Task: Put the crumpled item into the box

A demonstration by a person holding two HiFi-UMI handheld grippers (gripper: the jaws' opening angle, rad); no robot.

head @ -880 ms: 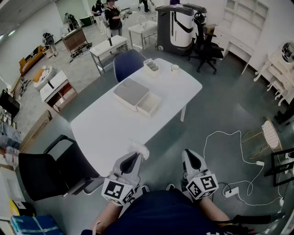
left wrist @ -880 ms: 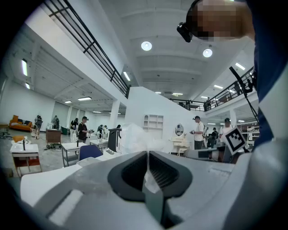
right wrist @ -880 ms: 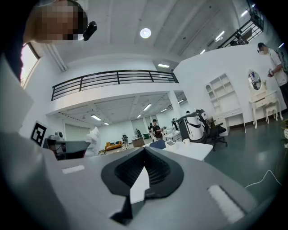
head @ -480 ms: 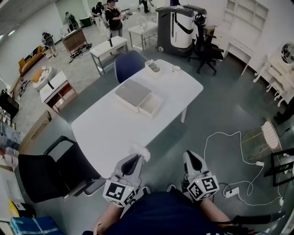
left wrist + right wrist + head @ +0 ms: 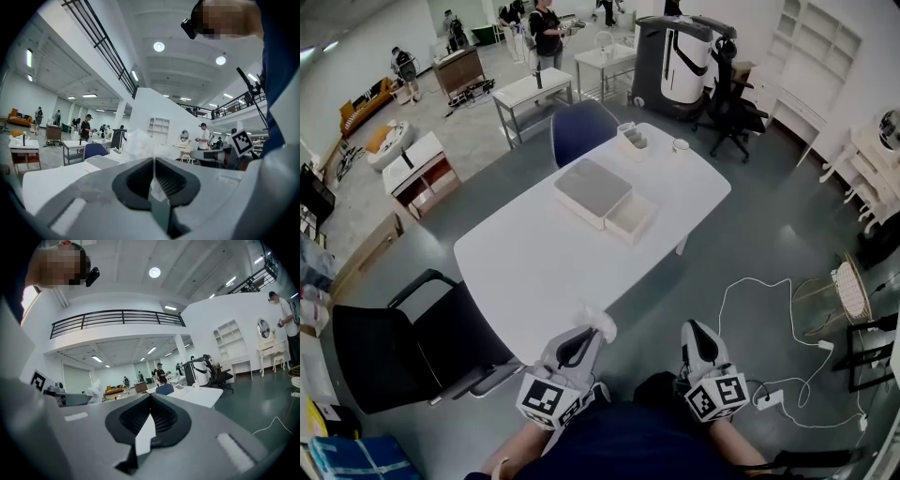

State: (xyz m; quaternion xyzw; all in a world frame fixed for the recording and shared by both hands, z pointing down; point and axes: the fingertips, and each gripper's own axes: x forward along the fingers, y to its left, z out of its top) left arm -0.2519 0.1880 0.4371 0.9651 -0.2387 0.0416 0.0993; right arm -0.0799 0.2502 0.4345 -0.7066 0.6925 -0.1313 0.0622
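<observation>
- Off the near-left corner of the white table [image 5: 525, 267], a black chair [image 5: 389, 352] stands just beside the tabletop.
- At the table's near edge, the left gripper [image 5: 592, 335] is held low in front of the person. It is tilted up and forward toward the tabletop. Its marker cube [image 5: 542, 398] shows a black-and-white square pattern.
- The left gripper's jaws are pressed together on the crumpled item [image 5: 600, 322]. This white wad bulges out past the tips and sits right at the table's near edge.
- Toward the table's far end, the box [image 5: 595, 190] lies well apart from the wad. It has a grey top, and an open white compartment on its right side.
- Right of the table's near edge and off the tabletop, the right gripper [image 5: 696, 333] points the same way. Its jaws are together with nothing between them.
</observation>
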